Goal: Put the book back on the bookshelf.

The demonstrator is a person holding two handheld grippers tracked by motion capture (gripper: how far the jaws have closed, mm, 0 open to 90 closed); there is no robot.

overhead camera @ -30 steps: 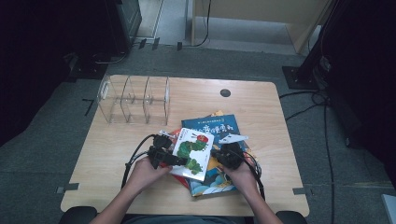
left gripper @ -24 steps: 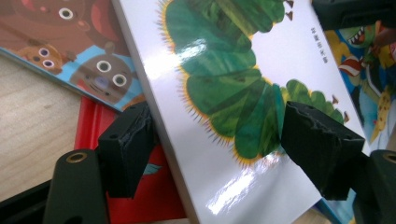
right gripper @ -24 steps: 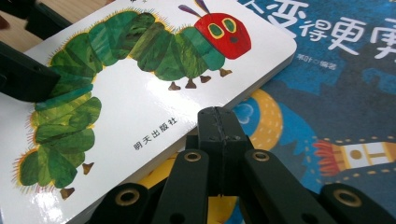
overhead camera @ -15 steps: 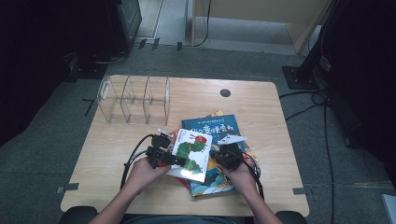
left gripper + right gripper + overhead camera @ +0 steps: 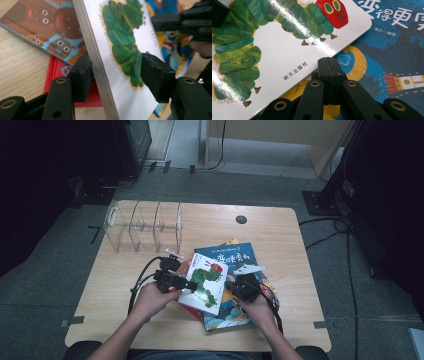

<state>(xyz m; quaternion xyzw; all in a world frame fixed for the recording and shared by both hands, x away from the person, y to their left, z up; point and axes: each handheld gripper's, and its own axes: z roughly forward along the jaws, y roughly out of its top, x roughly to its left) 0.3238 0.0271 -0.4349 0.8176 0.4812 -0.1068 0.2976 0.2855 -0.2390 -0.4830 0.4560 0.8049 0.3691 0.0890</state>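
A white board book with a green caterpillar point(image 5: 207, 282) lies tilted on a pile of picture books. My left gripper point(image 5: 115, 67) has its jaws on either side of the book's left edge. They have just been closing, and the pads point(image 5: 150, 72) now press on the cover and the underside. In the high view the left gripper point(image 5: 187, 284) sits at the book's left side. My right gripper point(image 5: 328, 62) is shut, with its tip against the book's lower edge above a blue book point(image 5: 392, 45). It appears at the book's right side point(image 5: 232, 287) in the high view.
Under the caterpillar book lie a red book point(image 5: 53, 75) and a brown book with bears point(image 5: 45, 27). A clear plastic rack with dividers point(image 5: 145, 225) stands at the back left of the wooden table point(image 5: 280, 230). A cable hole point(image 5: 241, 219) is behind the pile.
The left gripper's jaws have closed in on the caterpillar book's left edge, and that hand has risen a little. The right gripper has stayed put.
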